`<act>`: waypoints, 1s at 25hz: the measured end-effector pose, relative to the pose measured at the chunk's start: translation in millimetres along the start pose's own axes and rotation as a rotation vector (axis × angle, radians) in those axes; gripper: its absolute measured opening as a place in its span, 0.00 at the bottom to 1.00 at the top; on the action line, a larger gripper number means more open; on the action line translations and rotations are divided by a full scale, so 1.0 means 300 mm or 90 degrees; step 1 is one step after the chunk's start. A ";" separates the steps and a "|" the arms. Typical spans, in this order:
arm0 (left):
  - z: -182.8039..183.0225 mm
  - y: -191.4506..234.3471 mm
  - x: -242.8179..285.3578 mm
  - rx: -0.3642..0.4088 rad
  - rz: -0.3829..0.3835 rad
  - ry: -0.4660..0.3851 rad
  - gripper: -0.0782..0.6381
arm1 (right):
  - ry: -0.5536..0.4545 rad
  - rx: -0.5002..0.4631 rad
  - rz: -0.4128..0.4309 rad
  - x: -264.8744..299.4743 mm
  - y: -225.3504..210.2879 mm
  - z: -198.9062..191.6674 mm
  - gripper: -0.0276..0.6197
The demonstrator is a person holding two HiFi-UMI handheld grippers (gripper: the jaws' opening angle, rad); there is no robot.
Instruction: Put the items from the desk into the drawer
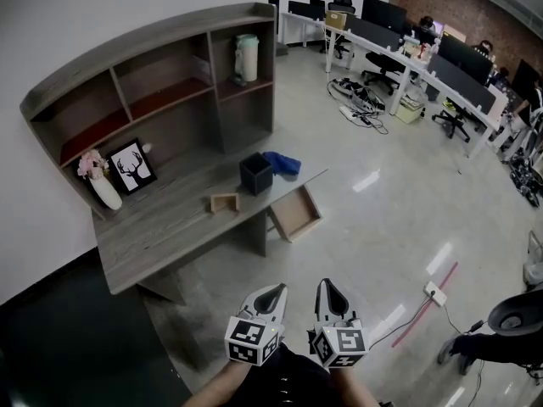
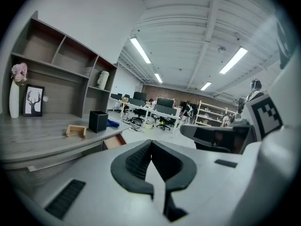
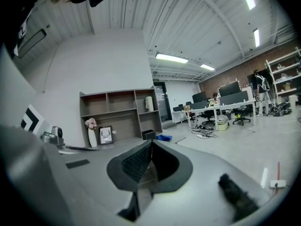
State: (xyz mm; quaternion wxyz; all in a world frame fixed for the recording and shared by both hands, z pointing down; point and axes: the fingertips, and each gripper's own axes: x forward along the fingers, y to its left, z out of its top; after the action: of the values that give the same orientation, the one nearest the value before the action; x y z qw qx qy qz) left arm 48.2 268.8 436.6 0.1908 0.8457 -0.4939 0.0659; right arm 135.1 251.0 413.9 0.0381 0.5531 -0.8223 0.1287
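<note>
The grey desk (image 1: 161, 227) stands ahead of me with a drawer (image 1: 295, 214) pulled open at its right end. On the desktop lie a small wooden block (image 1: 225, 202), a black square box (image 1: 255, 173) and a blue cloth (image 1: 282, 163). My left gripper (image 1: 273, 292) and right gripper (image 1: 327, 287) hover side by side over the floor, well short of the desk. Both are shut with nothing between the jaws. In the left gripper view the wooden block (image 2: 76, 130), black box (image 2: 98, 121) and drawer (image 2: 114, 141) lie far ahead.
A shelf unit (image 1: 153, 83) rises from the desk's back, holding a white jug (image 1: 246, 57). A vase of pink flowers (image 1: 100, 181) and a framed deer picture (image 1: 133, 166) stand at the desk's left. Office desks with chairs (image 1: 407, 58) fill the far right; a power strip (image 1: 435, 292) lies on the floor.
</note>
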 end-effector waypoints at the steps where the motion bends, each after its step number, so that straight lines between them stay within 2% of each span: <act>1: -0.003 -0.002 0.005 -0.001 0.001 0.002 0.12 | 0.000 0.002 -0.002 0.001 -0.009 -0.002 0.06; 10: -0.012 0.013 0.053 -0.008 0.006 0.015 0.12 | 0.009 0.001 -0.012 0.035 -0.055 -0.008 0.06; 15: 0.034 0.026 0.098 0.003 0.000 0.008 0.12 | -0.005 0.010 -0.032 0.073 -0.103 0.019 0.06; 25: 0.079 0.065 0.188 0.009 -0.004 0.010 0.12 | 0.007 0.009 -0.025 0.164 -0.127 0.019 0.06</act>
State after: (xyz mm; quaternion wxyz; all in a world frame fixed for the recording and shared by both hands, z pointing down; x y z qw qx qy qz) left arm 57.9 205.3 436.7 0.1892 0.8479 -0.4895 0.0754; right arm 151.8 191.8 424.9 0.0412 0.5684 -0.8103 0.1366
